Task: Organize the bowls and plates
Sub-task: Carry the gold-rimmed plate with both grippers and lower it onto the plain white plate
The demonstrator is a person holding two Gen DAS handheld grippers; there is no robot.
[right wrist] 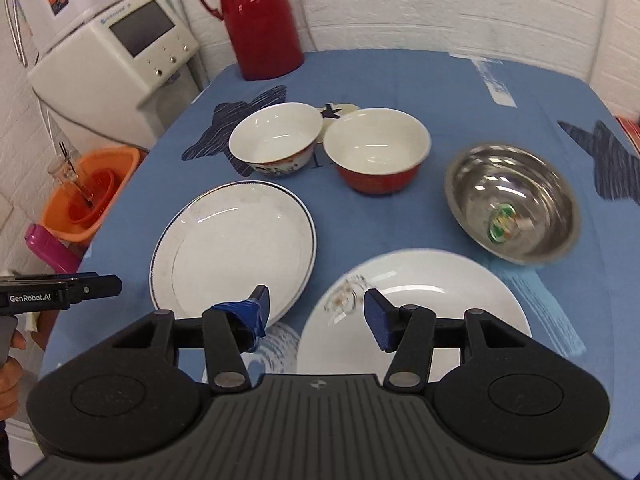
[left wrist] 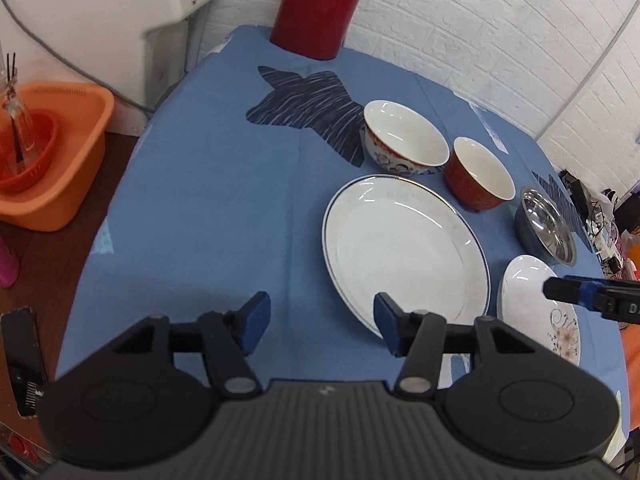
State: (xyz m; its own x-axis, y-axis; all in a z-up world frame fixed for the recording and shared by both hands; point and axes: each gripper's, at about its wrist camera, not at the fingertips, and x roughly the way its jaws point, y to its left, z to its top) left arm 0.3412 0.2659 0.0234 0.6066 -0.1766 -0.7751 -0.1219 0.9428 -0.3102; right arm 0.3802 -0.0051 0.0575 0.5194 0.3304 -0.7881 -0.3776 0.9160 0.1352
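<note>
Two plates lie on the worktop: a large white plate with a dark rim line (right wrist: 234, 248) and a white plate with a floral print (right wrist: 416, 312). Three bowls stand there: a white bowl with a patterned outside (right wrist: 276, 138), a red bowl with a white inside (right wrist: 376, 148) and a stainless steel bowl (right wrist: 512, 200). One red thermos jug (right wrist: 260, 20) stands at the back. One orange plastic basin (left wrist: 52, 160) holds what looks like one red bowl.

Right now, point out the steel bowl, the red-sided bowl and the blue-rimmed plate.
steel bowl (right wrist: 514, 204), right wrist view, on its shiny inner wall.
red-sided bowl (right wrist: 376, 178), right wrist view, on its red outer wall.
blue-rimmed plate (right wrist: 236, 252), right wrist view, on its flat white centre.
</note>
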